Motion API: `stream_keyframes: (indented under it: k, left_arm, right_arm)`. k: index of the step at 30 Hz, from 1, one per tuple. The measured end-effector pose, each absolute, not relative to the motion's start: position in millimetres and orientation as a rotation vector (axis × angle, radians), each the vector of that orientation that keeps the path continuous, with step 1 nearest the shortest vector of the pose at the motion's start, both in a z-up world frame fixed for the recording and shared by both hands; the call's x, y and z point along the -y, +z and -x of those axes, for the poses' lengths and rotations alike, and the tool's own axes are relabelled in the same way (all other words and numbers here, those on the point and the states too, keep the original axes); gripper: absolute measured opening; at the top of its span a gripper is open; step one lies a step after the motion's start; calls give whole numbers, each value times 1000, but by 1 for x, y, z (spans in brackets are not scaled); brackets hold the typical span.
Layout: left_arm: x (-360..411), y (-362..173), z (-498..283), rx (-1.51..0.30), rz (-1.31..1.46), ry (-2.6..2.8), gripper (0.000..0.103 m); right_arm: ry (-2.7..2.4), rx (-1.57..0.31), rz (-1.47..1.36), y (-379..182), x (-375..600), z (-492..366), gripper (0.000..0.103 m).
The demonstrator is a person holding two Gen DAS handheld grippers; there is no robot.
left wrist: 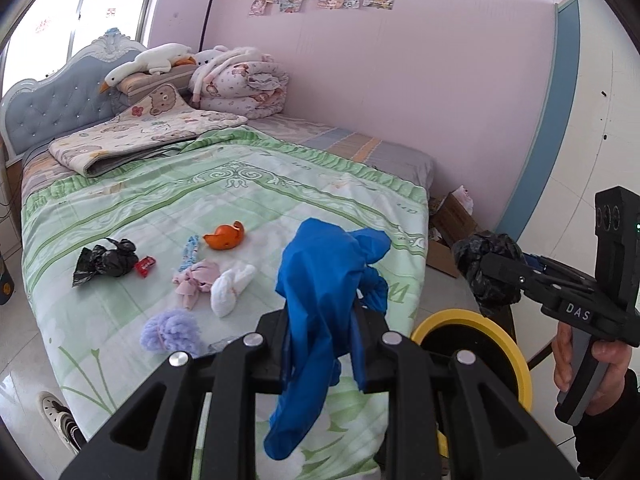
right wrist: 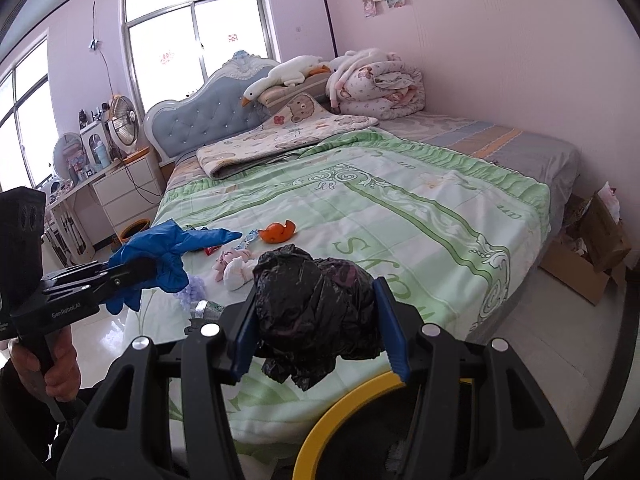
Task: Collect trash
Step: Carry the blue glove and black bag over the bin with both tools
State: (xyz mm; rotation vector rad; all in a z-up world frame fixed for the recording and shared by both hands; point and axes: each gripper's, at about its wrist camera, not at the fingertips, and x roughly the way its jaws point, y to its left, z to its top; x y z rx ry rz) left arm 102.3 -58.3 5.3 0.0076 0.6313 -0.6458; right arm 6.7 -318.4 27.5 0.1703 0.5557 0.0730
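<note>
My left gripper is shut on a crumpled blue glove, which hangs above the foot of the bed; the same blue glove shows at the left of the right wrist view. My right gripper is shut on a balled black plastic bag, also seen as the black bag at the right of the left wrist view. Below both grippers stands a yellow-rimmed bin, its yellow rim near. On the green quilt lie another black bag, a red wrapper, orange peel, pink and white tissue and a purple fluffy ball.
Folded blankets and a plush goose lie at the headboard. A cardboard box sits on the floor by the wall, right of the bed. A fan and a white desk stand at the left. A shoe is on the floor at the bed's left side.
</note>
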Motion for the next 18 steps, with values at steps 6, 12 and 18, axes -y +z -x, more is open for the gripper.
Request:
stream_keyframes:
  k: [6,12,18]
  left_arm:
    - [90,6,-89,-637,-20,-720,21]
    - [119,4,-79,-666,-36,-779,21]
    - [143,-2,-64,-697,-66,-832,21]
  right_arm:
    - [21,-546,-188,29,342,20,51]
    - [-26,-530,-219,29,368,45,51]
    - [-57,-529,-246,26,389,72,52]
